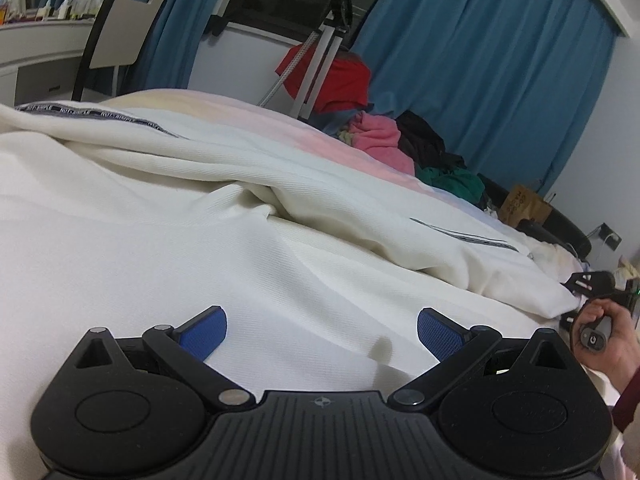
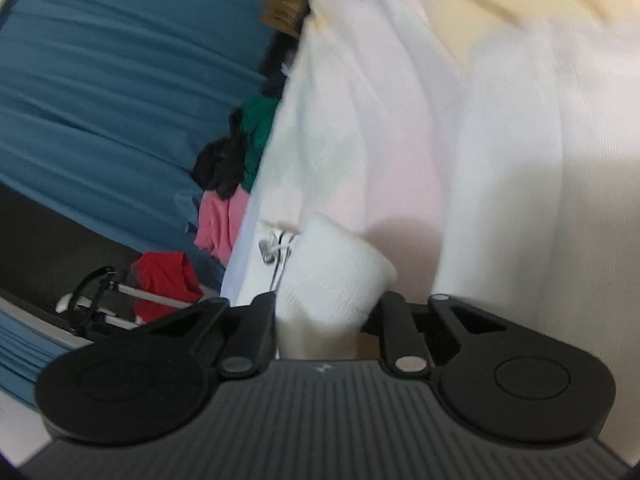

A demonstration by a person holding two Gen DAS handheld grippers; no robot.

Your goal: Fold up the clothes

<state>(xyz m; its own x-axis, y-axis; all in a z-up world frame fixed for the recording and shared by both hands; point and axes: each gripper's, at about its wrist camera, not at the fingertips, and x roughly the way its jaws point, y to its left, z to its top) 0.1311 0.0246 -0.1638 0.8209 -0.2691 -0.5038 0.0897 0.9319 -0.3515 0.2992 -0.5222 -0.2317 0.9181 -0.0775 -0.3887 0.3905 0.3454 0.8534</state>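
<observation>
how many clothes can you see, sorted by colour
white: 1, the white garment pinched by the right gripper
red: 1
pink: 1
black: 1
green: 1
total: 5

My left gripper (image 1: 322,334) matt black plastic, blue ribbed rubbery pads (image 1: 206,336), white garment (image 1: 168,216) finely ribbed matt cloth, my right gripper (image 2: 326,312) clamping its knit cuff (image 2: 332,276), blue curtain (image 1: 480,64) soft cloth
</observation>
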